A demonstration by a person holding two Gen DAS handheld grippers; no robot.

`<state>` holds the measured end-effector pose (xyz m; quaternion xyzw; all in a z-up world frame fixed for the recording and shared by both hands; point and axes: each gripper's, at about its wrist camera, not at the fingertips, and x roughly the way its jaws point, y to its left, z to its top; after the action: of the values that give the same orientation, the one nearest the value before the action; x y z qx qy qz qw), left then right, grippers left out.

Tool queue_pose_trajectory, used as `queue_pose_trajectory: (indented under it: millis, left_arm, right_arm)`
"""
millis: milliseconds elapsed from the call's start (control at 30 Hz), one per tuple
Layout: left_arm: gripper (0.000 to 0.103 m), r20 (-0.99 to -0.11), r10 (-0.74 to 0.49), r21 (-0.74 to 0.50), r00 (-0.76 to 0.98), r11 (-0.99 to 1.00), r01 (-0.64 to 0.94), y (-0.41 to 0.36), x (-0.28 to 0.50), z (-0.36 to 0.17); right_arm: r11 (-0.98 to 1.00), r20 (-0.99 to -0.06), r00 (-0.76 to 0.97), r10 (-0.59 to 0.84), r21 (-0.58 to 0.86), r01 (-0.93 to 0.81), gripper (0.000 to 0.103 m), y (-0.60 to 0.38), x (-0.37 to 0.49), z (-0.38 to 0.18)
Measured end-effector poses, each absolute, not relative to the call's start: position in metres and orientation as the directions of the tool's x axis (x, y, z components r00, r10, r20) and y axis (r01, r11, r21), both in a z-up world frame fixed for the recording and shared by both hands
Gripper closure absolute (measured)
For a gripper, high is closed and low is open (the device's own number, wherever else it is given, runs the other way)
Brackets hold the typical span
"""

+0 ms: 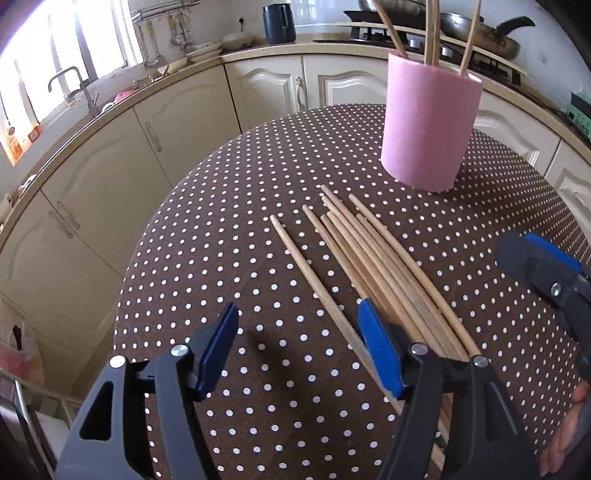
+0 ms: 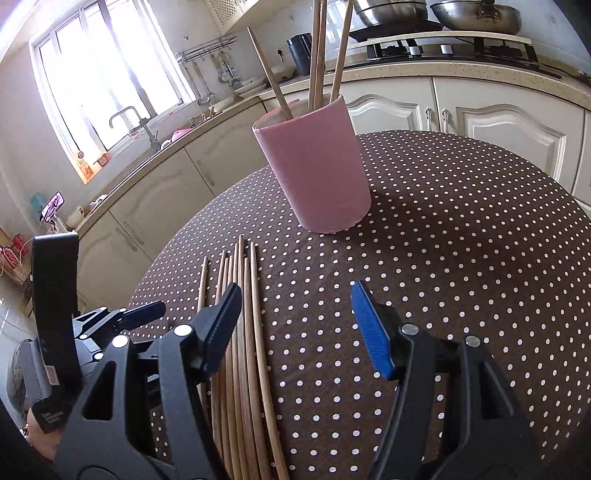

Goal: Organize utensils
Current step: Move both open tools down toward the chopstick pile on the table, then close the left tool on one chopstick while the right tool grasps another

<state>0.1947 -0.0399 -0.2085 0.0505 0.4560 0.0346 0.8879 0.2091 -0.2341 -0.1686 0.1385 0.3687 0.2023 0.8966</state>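
Several wooden chopsticks [image 1: 365,254] lie in a loose bundle on the round table with the brown dotted cloth [image 1: 221,258]. Behind them stands a pink cup [image 1: 428,125] holding a few upright chopsticks [image 1: 432,37]. My left gripper [image 1: 297,317] hovers open over the near left side of the bundle, with one separate stick lying below its gap. The right gripper [image 1: 535,266] shows at the right edge. In the right wrist view my right gripper [image 2: 295,295] is open, its left finger above the bundle [image 2: 236,387], the pink cup [image 2: 314,166] ahead. The left gripper [image 2: 140,314] is at the left.
Cream kitchen cabinets and a curved counter [image 1: 155,96] wrap around behind the table. A sink tap [image 2: 129,114] stands by the window, and pans [image 2: 476,14] sit on the stove. The table's edge [image 1: 122,295] drops off at the left. A hand [image 1: 565,443] shows at the lower right.
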Motion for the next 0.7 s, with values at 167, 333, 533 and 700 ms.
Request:
queue_pose_trajectory:
  millis: [167,333,533,700]
  left_arm:
    - [0.037,-0.811,0.056,0.08,0.582,0.997,0.014,-0.035,0.196,-0.211]
    - [0.054,-0.826,-0.019,0.044,0.564,0.994,0.098,-0.032,0.201,-0.209]
    - [0.07,-0.835,-0.077,0.03,0.545,0.982,0.186,-0.029,0.214,-0.207]
    - [0.091,-0.848,-0.092,0.009,0.522,0.982,0.187,-0.014,0.23,-0.204]
  right_arm:
    - [0.883,-0.62,0.633,0.463,0.388,-0.266,0.041,-0.233,0.21,-0.171]
    - [0.887,-0.652,0.603,0.46,0.371,-0.275,0.041,-0.227,0.211,-0.175]
    - [0.893,-0.699,0.558,0.448,0.322,-0.315,0.041,-0.213,0.212,-0.174]
    - [0.9,-0.736,0.526,0.426,0.282,-0.333,0.041,-0.201,0.213,-0.174]
